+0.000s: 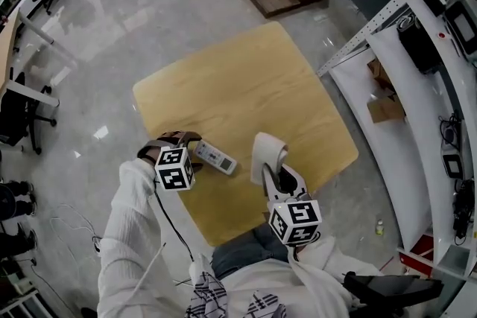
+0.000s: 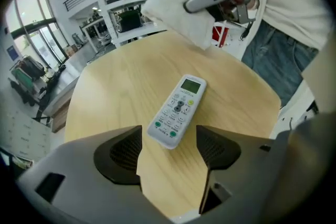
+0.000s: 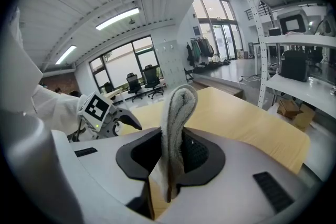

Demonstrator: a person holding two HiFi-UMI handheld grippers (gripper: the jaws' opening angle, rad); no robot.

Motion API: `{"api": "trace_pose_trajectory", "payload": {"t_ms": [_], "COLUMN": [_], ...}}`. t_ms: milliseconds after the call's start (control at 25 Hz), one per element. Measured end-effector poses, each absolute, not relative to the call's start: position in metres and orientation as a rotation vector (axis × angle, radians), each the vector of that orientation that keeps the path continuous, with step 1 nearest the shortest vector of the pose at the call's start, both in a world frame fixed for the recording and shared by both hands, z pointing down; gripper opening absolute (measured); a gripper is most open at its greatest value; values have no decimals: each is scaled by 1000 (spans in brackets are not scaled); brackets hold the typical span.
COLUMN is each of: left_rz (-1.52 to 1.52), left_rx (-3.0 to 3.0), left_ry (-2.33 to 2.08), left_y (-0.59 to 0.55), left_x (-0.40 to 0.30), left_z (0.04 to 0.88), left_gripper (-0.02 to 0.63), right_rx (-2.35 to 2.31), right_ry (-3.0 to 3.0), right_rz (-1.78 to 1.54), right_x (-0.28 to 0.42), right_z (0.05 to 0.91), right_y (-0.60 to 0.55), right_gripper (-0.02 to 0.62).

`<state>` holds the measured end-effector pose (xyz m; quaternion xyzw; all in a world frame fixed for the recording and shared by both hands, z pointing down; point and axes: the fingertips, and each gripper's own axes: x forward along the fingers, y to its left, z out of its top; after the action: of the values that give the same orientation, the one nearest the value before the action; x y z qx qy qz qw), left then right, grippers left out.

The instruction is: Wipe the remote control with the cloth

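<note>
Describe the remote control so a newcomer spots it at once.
Find the light wooden table on the grey floor. Near its edge closest to the person, a slim white remote control lies flat, at the tips of the open left tool. Only it has buttons and a small screen; the cloth beside it is soft, held up in the right tool.

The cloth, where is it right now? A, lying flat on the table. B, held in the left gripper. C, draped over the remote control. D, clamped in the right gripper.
D: the right gripper is shut on the folded cloth, which stands up between its jaws; the remote control lies uncovered on the table, and the left gripper is open, gripping nothing.
</note>
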<state>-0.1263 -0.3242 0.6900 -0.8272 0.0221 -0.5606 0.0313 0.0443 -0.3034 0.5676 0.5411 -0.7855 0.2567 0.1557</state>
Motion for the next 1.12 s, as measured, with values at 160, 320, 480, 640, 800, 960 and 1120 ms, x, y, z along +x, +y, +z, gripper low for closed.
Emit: {"api": "trace_pose_trajectory", "payload": {"t_ms": [160,320,480,640,800,960,1120], "left_rz": [-1752,-1773,-1783,-1792,-1794,-1771,-1770], "left_rx": [-2525,-2549,-2624,-2691,-2714,-2622,-2606], "left_ry": [-33,-87,-68,-60,37,177,154], "left_y": [-327,-326,-323,-317,-308,-304,-302], "left_x": [-122,-122,-122,-119,-118,-119,-117], "left_z": [696,701,702,702,700,698,699], "left_gripper": [301,301,275,256,255,252,252], "right_rx": [1542,1527,1519,1500,1472,1385,1282], "right_ry": [-2239,-2241,-2239,-2245,-2258,-2266,-2253], "right_rz": [754,757,759,763,775,881,1082], "right_x": [41,35,32,27,20,1,-36], "right_z": [572,574,575,576,575,585,606], "right_y": [-302,-302,-303,-300,-296,-290,-290], "right_gripper": [89,89,89,89,89,89,89]}}
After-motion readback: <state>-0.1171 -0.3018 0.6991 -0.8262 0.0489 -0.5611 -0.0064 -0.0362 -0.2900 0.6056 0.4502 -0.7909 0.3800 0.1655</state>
